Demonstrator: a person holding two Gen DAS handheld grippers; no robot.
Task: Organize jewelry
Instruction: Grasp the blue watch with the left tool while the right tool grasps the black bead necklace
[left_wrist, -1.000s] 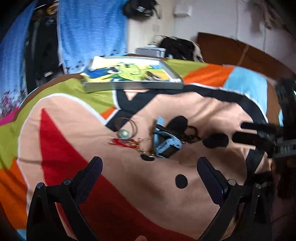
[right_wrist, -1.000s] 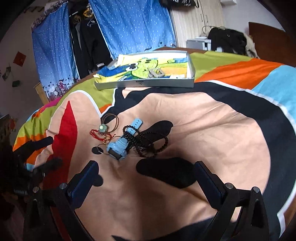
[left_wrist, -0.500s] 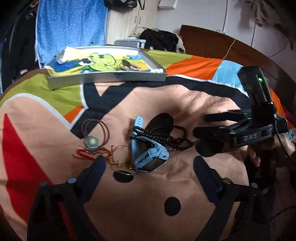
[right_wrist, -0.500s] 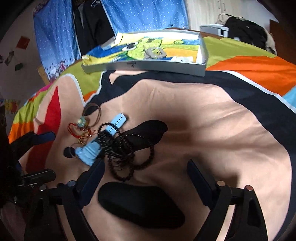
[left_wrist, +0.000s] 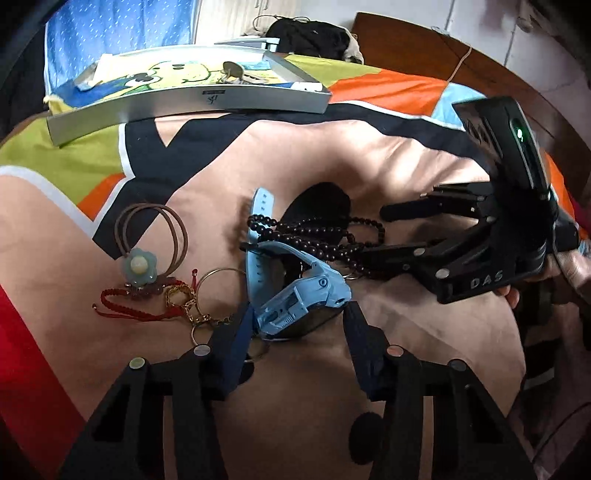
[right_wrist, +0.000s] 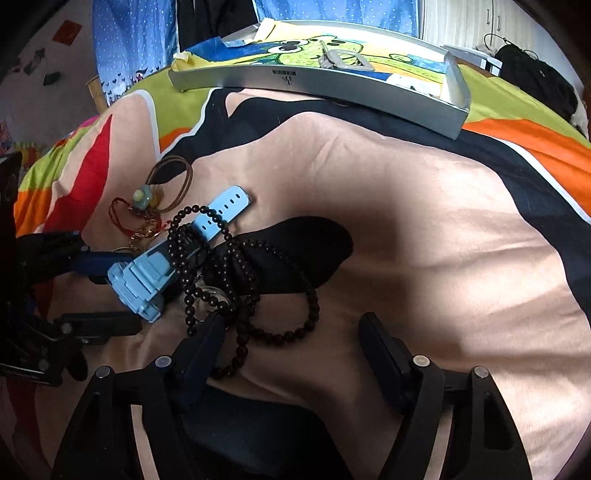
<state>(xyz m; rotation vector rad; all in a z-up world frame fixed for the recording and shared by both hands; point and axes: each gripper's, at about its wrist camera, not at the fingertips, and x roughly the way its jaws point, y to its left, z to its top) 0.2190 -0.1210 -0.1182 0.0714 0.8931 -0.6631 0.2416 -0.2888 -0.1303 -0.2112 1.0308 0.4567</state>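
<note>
The pick-up step is in hand. Left gripper (left_wrist: 297, 325), jaws spread, straddles the watch (left_wrist: 295, 295); right gripper (right_wrist: 291, 332), jaws spread, sits over the beads (right_wrist: 243, 266) beside the watch. Next: close, lift, carry to the tray (left_wrist: 184, 105) beyond the watch.

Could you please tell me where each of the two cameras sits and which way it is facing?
Left wrist: on the left gripper, facing the blue watch; the right gripper and a hand enter from the right.
Right wrist: on the right gripper, facing the black beads; the left gripper shows at left.
Both share the watch, beads and silver tray.
</note>
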